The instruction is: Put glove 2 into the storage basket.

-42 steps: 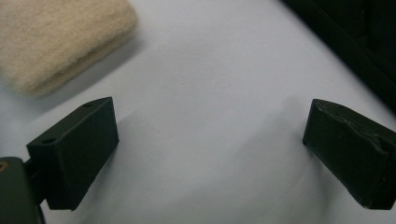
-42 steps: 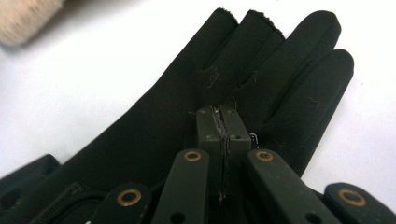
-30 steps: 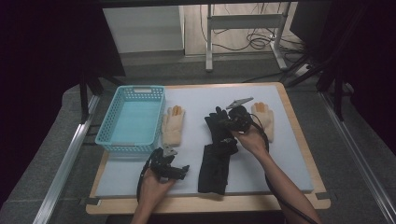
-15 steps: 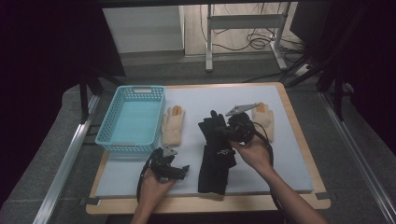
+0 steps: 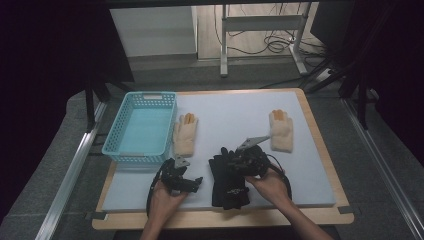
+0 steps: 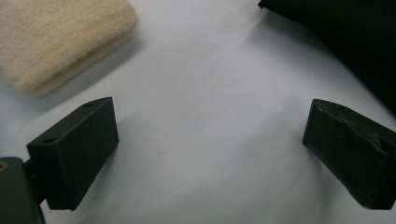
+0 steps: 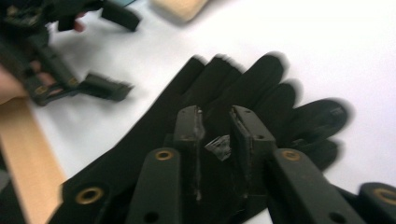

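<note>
Item: pair of black fabric gloves (image 5: 229,181), stacked on the pale blue mat (image 5: 235,120) near its front edge, long axis running front to back. The right gripper (image 5: 239,161) stood directly over them, its jaws having just parted to a narrow gap, gripping nothing. The left gripper (image 5: 196,183) lay just to their left, jaws wide and empty.

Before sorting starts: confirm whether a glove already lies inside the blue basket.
No: the blue basket is bare inside, and the nearest cream glove lies on the mat beside it.

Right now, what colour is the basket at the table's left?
Light blue basket, with an open lattice wall; the high view shows it best.
</note>
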A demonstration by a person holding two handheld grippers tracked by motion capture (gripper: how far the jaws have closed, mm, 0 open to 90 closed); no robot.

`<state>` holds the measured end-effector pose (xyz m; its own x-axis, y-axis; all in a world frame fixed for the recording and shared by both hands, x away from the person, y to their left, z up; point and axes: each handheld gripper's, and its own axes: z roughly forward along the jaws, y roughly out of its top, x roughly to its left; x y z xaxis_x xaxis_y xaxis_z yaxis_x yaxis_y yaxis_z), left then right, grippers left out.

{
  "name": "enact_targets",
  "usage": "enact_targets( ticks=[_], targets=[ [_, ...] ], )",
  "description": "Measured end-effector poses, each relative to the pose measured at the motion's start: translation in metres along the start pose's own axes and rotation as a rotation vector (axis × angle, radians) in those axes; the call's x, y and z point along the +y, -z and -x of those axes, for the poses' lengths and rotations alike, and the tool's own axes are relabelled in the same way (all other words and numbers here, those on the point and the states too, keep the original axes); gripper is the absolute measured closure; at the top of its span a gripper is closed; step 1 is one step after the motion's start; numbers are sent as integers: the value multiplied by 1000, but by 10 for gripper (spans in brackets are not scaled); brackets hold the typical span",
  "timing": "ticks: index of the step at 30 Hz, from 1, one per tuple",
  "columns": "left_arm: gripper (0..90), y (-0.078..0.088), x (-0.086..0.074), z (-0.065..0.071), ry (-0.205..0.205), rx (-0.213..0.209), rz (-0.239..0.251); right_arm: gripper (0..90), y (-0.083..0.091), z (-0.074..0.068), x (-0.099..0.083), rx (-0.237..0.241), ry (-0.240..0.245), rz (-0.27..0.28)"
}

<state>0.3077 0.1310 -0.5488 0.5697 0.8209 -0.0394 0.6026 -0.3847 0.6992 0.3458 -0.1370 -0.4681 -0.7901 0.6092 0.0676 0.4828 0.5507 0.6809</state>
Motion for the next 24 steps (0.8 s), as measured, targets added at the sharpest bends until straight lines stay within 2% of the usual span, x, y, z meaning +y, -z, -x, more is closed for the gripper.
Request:
enact_targets(
  ticks=[3,5,7,11,13,14,15,16,17,20,22,24],
  targets=[
    [38,0,0,0,0,0,0,714,-5,6,10,-26,55,2],
    [38,0,0,0,0,0,0,711,-12,10,15,-30,63,1],
    [37,0,0,0,0,0,-1,666,-25,14,20,-28,58,-5],
    [38,1,0,0,-5,-1,-8,545,-59,28,31,-53,27,-26],
    [38,0,0,0,-3,-1,-5,534,-73,34,34,-42,3,-58],
    [38,0,0,0,-5,-1,-7,599,-80,36,35,-30,-3,-76],
    [38,0,0,0,-5,-1,-6,725,-85,36,35,-44,-7,-106],
    [38,0,0,0,-4,-1,-6,820,-86,35,35,-49,0,-110],
    [38,0,0,0,-4,-1,-6,853,-86,34,36,-39,0,-106],
    [38,0,0,0,-5,0,-7,862,-71,24,41,-89,43,-67],
    [38,0,0,-1,-7,0,-7,861,-58,22,43,-114,35,-50],
    [38,0,0,0,-4,0,-5,856,-47,27,43,-136,7,-32]
  ],
)
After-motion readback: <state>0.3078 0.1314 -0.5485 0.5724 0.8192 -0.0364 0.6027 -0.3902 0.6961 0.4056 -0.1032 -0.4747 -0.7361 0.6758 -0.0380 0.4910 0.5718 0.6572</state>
